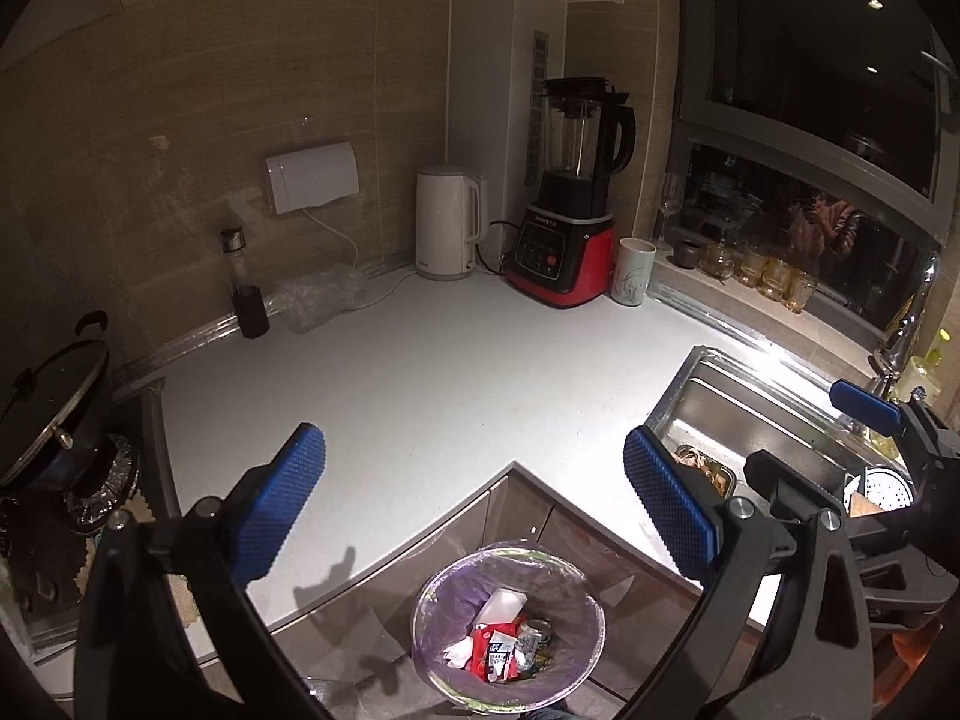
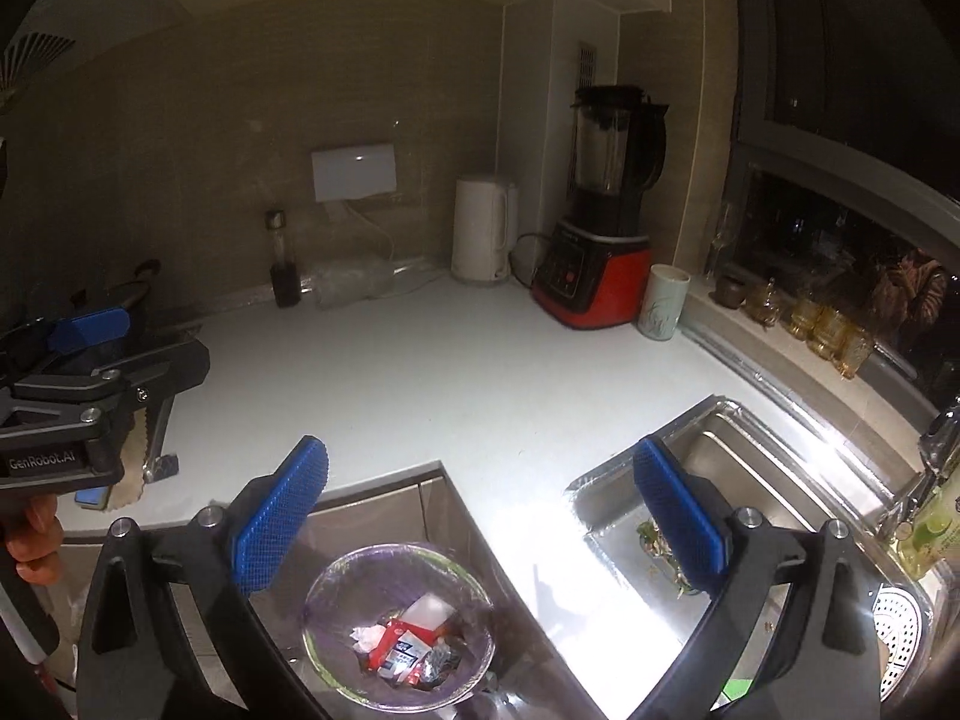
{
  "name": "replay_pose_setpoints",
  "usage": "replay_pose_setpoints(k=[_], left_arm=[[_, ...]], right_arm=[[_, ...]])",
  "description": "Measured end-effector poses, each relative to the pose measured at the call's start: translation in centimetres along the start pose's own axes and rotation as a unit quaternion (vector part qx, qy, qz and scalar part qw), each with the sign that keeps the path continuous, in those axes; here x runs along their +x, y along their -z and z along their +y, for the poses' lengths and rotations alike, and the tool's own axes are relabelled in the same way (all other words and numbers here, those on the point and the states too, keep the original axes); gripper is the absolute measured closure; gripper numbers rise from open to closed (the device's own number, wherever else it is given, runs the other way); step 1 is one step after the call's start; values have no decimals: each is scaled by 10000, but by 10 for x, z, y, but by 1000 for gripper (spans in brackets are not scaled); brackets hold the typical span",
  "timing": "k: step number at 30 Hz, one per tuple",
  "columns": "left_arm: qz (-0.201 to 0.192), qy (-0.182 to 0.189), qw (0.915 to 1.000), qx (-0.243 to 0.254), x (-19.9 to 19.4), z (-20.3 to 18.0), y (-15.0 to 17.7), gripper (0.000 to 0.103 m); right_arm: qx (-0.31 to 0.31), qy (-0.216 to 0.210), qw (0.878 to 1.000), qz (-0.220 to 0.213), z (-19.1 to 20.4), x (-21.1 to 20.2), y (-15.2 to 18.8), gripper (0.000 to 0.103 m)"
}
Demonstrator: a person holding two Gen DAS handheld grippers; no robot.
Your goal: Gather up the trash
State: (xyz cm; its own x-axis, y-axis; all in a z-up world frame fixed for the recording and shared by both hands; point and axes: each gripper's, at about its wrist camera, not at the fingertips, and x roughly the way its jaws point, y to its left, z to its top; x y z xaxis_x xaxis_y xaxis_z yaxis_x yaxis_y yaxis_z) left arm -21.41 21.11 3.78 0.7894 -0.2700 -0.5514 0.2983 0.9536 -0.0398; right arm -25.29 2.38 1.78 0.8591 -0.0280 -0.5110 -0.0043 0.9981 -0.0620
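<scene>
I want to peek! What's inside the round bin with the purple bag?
Inside the round bin with the purple bag: red wrappers, white crumpled paper, a can. Anything underneath is covered.

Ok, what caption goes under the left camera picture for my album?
Open left gripper above the bin of trash, with the counter, kettle and blender behind.

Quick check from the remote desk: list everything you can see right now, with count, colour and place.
trash bin: one, purple liner, on floor below counter corner, holding wrappers and a can
blender: one, red and black, back corner
kettle: one, white, left of blender
cup: one, white patterned, right of blender
bottle: one, dark, by wall
plastic bag: one, clear, beside bottle
pot: one, black, lidded, far left
sink: one, steel, right
amber glasses: several, windowsill
left gripper: open, empty
right gripper: open, empty
</scene>
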Motion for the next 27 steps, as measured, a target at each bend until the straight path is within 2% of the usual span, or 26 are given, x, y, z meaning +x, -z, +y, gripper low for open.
replay_pose_setpoints(k=[11, 27], left_arm=[[-290, -168, 9994, 64, -38, -1, -9, 8], [-275, -114, 9994, 172, -46, -16, 5, 8]], right_arm=[[216, 203, 9982, -516, 11, -62, -6, 2], [282, 303, 9976, -546, 13, -79, 8, 2]])
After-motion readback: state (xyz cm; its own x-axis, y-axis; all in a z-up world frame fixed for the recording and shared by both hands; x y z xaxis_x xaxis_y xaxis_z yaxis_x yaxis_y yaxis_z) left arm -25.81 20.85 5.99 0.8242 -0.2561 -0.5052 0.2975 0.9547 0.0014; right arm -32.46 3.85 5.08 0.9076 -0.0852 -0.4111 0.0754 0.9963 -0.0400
